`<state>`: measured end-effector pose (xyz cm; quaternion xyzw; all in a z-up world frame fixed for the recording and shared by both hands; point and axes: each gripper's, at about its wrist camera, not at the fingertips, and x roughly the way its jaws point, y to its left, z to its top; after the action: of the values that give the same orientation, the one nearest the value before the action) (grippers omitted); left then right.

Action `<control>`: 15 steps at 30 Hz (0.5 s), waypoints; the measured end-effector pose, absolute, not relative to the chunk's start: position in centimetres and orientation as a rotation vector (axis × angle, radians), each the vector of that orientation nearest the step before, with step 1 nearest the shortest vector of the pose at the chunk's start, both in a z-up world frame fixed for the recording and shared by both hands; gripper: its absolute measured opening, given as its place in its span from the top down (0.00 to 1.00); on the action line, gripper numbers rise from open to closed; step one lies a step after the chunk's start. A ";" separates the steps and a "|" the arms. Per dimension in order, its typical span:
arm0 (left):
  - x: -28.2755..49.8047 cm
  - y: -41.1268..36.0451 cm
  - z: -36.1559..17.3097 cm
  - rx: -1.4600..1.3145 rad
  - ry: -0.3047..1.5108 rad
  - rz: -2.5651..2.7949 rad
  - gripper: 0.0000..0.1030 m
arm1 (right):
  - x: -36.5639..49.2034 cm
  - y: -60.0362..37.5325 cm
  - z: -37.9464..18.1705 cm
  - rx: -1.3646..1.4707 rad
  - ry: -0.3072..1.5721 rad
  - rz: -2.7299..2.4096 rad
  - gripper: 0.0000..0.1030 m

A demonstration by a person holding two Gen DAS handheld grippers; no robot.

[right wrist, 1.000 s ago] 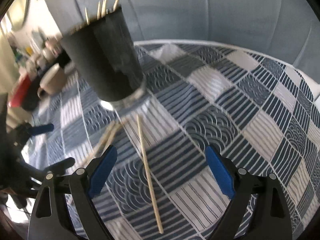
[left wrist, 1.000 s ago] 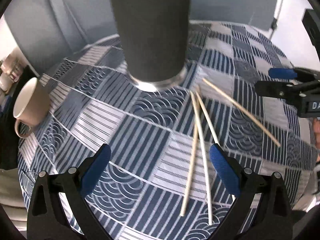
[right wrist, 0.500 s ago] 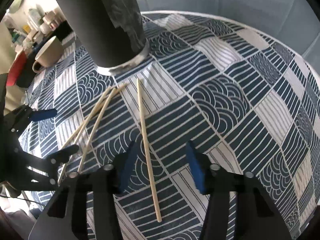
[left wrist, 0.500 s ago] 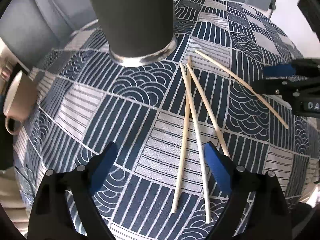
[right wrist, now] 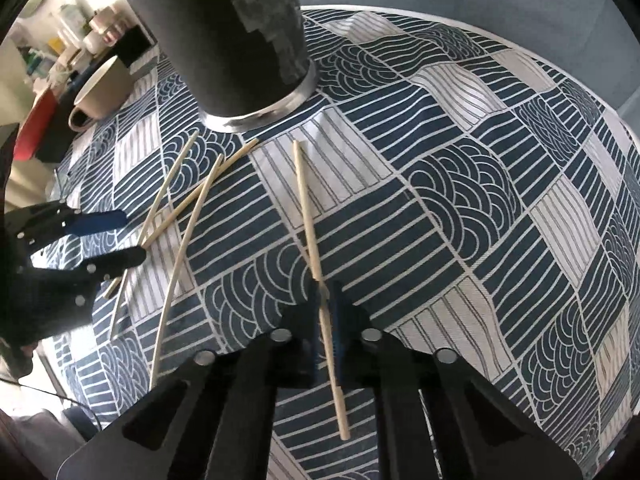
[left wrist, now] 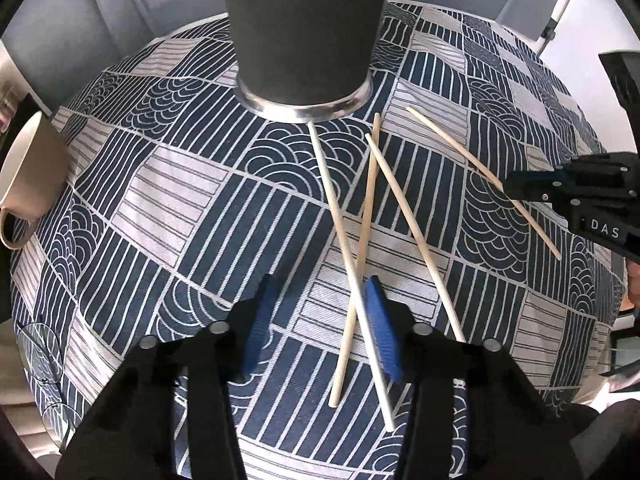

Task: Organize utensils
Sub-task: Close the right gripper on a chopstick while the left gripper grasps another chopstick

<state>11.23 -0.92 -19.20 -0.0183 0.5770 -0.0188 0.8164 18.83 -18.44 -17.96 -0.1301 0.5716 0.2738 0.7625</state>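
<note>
Patchwork tablecloth [left wrist: 192, 216], navy and white, covers the whole work surface; grey wall behind. Dark tall holder [left wrist: 304, 28] with a metal base ring stands ahead of both sets of fingertips, presumably where the sticks are meant to go. Beige mug [left wrist: 28, 184] sits far off to the left, not involved.

Four loose chopsticks on the cloth. Three lie crossed [left wrist: 362, 248] directly ahead of the left gripper [left wrist: 320, 328], fanning toward the holder's base. Its jaws are closing, half-spread. The right blue pad [left wrist: 382, 336] touches the crossed pair where they overlap; the other pad stands clear with only cloth in front of it. Nothing pinched yet. Working at the crossing probably aims to gather more than one stick in a single bite.

Single chopstick [right wrist: 310, 216] lies apart from the rest and runs lengthwise between the right gripper [right wrist: 326, 320] fingers. Those fingers are pressed together on it, gripping near the back third, with a short tail behind the pads and the long end pointing at the holder. That hold likely leaves length ahead to tip upright and drop in.

Both tools point steeply down at the cloth.
</note>
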 end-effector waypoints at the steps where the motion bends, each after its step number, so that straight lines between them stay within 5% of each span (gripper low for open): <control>1: 11.2 -0.5 -19.1 -0.063 1.232 -0.042 0.61 | 18.8 -18.4 -18.0 -0.278 1.245 0.598 0.97; 9: 11.6 1.1 -19.2 -0.202 1.270 -0.101 0.92 | 18.7 -19.4 -18.0 -0.207 1.275 0.591 0.98; 15: 11.4 1.8 -19.5 -0.297 1.292 -0.122 0.95 | 18.5 -20.7 -17.9 -0.170 1.276 0.572 0.98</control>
<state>11.38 1.75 -19.46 -0.1380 0.5993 -0.0567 0.7865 18.54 -20.74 -17.86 -0.0781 0.5866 0.2630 0.7620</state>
